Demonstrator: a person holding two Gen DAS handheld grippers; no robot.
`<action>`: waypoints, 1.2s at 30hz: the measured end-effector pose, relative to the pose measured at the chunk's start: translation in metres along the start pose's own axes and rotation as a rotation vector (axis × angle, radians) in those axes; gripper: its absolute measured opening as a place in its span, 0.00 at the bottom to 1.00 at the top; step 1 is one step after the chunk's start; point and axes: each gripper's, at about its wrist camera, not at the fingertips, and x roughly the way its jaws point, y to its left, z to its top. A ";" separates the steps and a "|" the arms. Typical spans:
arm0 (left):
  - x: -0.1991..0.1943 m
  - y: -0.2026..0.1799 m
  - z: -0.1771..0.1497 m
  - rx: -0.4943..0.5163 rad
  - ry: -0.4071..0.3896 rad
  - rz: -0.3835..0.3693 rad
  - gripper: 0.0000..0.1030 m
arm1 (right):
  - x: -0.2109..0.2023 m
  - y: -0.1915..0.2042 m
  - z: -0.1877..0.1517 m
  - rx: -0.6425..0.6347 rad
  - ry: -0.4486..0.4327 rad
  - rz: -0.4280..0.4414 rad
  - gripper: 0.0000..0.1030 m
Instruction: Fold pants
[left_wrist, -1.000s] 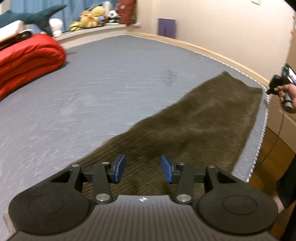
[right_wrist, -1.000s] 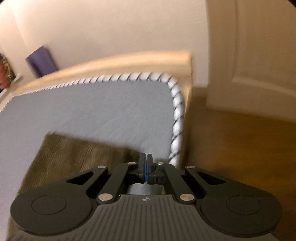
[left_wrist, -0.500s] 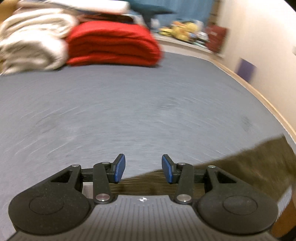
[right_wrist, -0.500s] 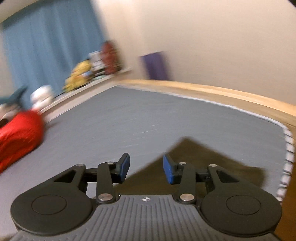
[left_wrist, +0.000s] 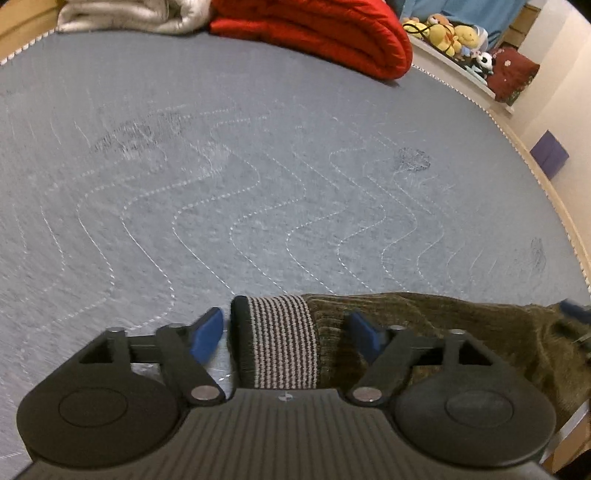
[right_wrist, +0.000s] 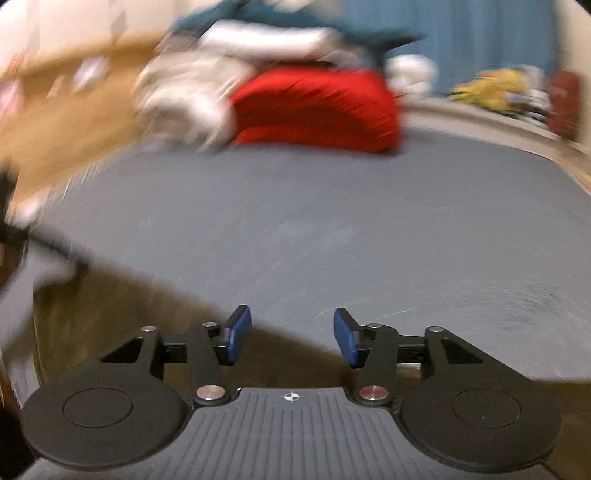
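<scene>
Olive-brown corduroy pants (left_wrist: 461, 332) lie flat along the near edge of a grey quilted mattress (left_wrist: 258, 166). Their black-and-white striped waistband (left_wrist: 280, 339) sits between the blue pads of my left gripper (left_wrist: 286, 334). Those jaws are opening wide, and neither pad presses on the band. The right wrist view is blurred by motion. There my right gripper (right_wrist: 291, 339) hovers over the edge of the pants (right_wrist: 110, 314); its jaws are opening with nothing gripped between them.
A folded red blanket (left_wrist: 321, 33) and a pale blanket (left_wrist: 129, 14) lie at the far end of the mattress. Stuffed toys (left_wrist: 443, 29) line a ledge beyond it. A purple box (left_wrist: 550, 155) stands by the wall on the right.
The left view swung from along the pants to the waistband end, and its jaws widened. The right gripper, shut at a pants corner a second ago, came open and swept round to face across the bed.
</scene>
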 end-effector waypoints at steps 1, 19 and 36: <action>0.004 -0.001 0.000 -0.009 0.009 -0.016 0.80 | 0.015 0.010 -0.002 -0.063 0.032 -0.014 0.52; -0.034 -0.016 -0.026 0.027 -0.037 -0.035 0.44 | 0.106 -0.001 0.003 0.144 0.095 -0.223 0.04; -0.066 -0.042 -0.063 0.434 -0.056 -0.129 0.36 | 0.019 0.041 0.007 -0.049 -0.092 -0.060 0.47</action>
